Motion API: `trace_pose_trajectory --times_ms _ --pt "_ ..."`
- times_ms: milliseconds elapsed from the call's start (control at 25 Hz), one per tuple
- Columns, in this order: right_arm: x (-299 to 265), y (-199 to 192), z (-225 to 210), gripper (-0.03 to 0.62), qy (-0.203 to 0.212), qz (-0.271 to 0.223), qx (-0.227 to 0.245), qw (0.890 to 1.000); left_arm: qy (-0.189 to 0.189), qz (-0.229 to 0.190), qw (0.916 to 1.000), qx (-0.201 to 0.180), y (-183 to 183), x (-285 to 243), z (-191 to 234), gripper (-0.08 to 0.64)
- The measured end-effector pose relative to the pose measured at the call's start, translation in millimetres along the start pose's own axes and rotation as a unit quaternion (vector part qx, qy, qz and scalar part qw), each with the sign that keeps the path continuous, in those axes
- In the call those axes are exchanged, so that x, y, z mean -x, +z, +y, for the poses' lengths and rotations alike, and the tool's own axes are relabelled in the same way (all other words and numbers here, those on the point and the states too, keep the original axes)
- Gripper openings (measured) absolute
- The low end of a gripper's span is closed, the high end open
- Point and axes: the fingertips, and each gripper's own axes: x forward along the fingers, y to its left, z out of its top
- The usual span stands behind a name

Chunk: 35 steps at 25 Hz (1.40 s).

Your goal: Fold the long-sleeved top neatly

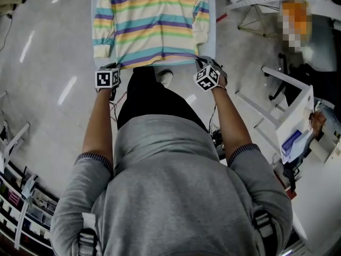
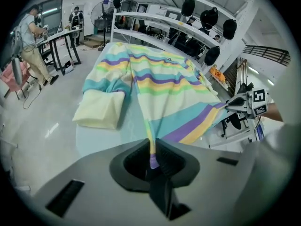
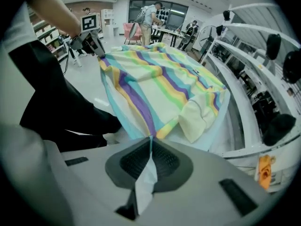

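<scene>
The long-sleeved top [image 1: 154, 25], striped in cream, teal, purple and yellow, lies flat on a pale table [image 1: 211, 33] in front of me, hem toward me. My left gripper [image 1: 113, 71] is shut on the hem's left corner, with striped cloth pinched between the jaws [image 2: 152, 160]. My right gripper [image 1: 201, 63] is shut on the hem's right corner [image 3: 149, 147]. The hem hangs stretched between the two grippers just off the table's near edge. The left sleeve's cream cuff [image 2: 101, 109] lies folded beside the body. The right cuff [image 3: 200, 117] lies likewise on its side.
A white desk and chairs [image 1: 290, 116] stand at my right. White racks with dark helmets [image 2: 207, 18] rise beyond the table. People stand at tables far off [image 2: 28, 41]. My shoe [image 1: 166, 77] is under the table's near edge. Shelving [image 1: 16, 196] lines the lower left.
</scene>
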Motion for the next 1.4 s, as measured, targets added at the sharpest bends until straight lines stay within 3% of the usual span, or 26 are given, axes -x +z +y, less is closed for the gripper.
trace_pose_trajectory --times_ms 200,440,560,680,920,1080,1200,1400 --pt "-3.8 -21.0 6.6 0.056 0.008 0.022 -0.007 1.000 0.042 0.012 0.9990 -0.001 -22.2 4.6 12.7 0.060" --pt "0.7 -23.0 2.1 0.137 0.018 0.018 -0.018 1.000 0.070 -0.005 0.9969 -0.035 -15.7 20.3 11.7 0.060" --pt "5.8 -15.8 2.4 0.199 0.025 0.007 -0.011 1.000 0.053 -0.028 0.9957 -0.070 -2.5 23.9 -5.7 0.075" --pt "8.5 -5.8 6.1 0.201 0.024 -0.008 0.003 1.000 0.027 -0.034 0.9937 -0.104 2.8 20.8 -26.7 0.174" --pt "-4.1 12.5 7.1 0.161 0.013 -0.025 0.028 0.999 0.035 -0.030 0.9872 -0.153 3.8 0.1 -39.3 0.198" --pt "-12.5 18.5 7.2 0.018 0.009 -0.017 0.058 0.998 0.049 -0.014 0.9845 -0.168 -0.9 -15.0 -31.0 0.146" --pt "-5.1 9.3 6.0 0.017 0.013 -0.016 0.056 0.998 0.063 0.004 0.9824 -0.176 -5.1 -15.8 -24.2 0.060" --pt "22.2 -25.1 7.9 0.017 -0.002 -0.033 0.058 0.998 0.058 0.007 0.9808 -0.186 -14.0 -6.6 -20.1 0.023"
